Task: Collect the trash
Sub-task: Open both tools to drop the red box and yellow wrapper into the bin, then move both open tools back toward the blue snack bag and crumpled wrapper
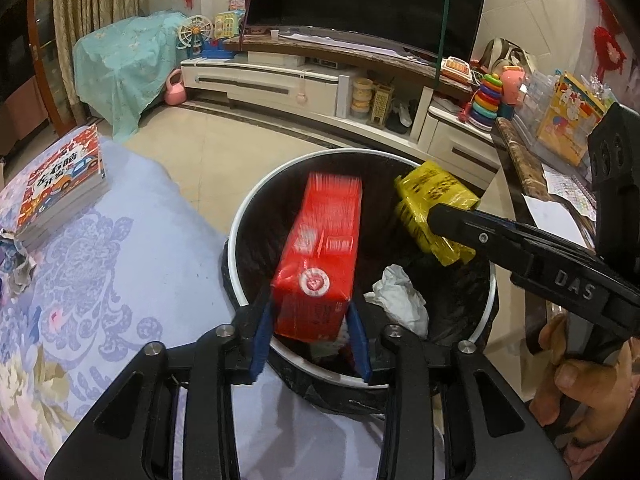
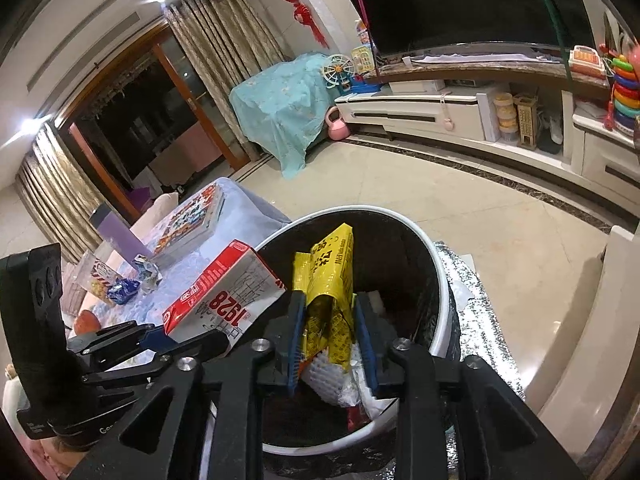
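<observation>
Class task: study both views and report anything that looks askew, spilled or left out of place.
Crumpled wrappers lie loose on the floral tablecloth, uncollected beside the stacked books. The red carton sits tilted over the trash bin.

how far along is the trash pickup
Done: crumpled tissue already lies in the bin. In hand: red carton sits between the left claw pads, yellow wrapper in the right claw, both over the bin. Left: wrappers on the table.
</observation>
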